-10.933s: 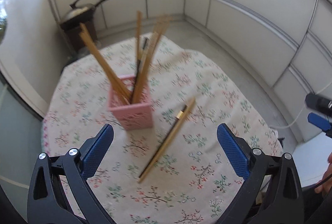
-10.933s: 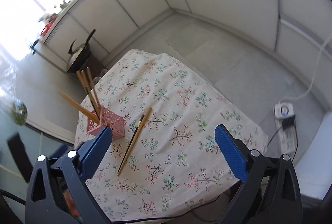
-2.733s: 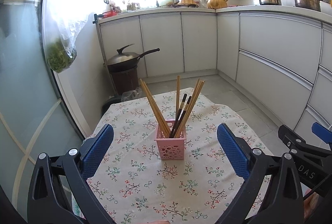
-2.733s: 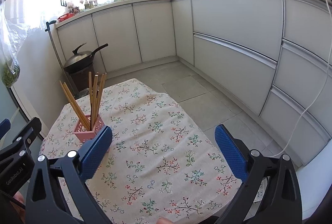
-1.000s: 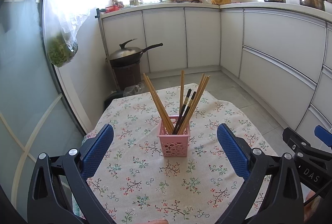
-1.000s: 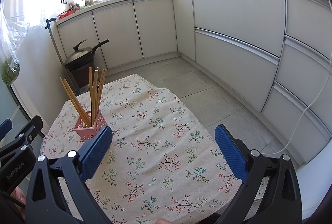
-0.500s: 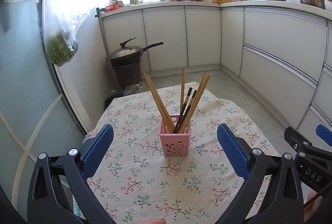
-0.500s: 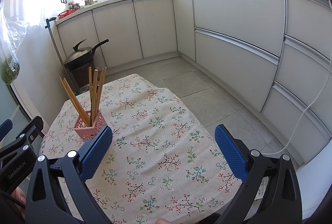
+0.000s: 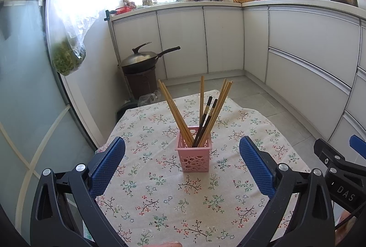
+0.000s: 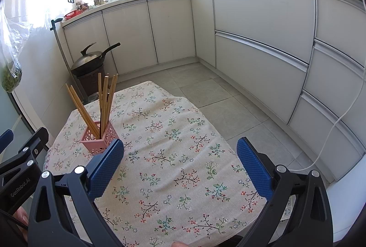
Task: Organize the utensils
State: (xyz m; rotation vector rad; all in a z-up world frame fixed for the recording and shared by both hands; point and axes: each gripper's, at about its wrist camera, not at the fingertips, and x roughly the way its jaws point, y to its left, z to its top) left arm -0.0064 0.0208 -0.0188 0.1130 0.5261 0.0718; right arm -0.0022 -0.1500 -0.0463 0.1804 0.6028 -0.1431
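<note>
A pink perforated holder point(image 9: 194, 151) stands on the floral tablecloth point(image 9: 160, 196) and holds several wooden and dark chopsticks point(image 9: 201, 109) upright and fanned out. The holder also shows in the right wrist view point(image 10: 99, 139) at the left, with its chopsticks point(image 10: 104, 100). My left gripper point(image 9: 181, 165) is open and empty, held back from the holder and above the cloth. My right gripper point(image 10: 180, 165) is open and empty, over the right part of the tablecloth point(image 10: 173, 167).
A lidded wok point(image 9: 143, 59) sits on a dark stand beyond the table. White cabinets point(image 9: 308, 52) line the back and right. A bag of greens point(image 9: 67, 57) hangs at the left. A white cable point(image 10: 338, 123) runs across the floor at right.
Over the last second almost nothing has moved. Since 10.9 s ago, the two chopsticks lying on the cloth have gone into the holder and both grippers have drawn back and lowered.
</note>
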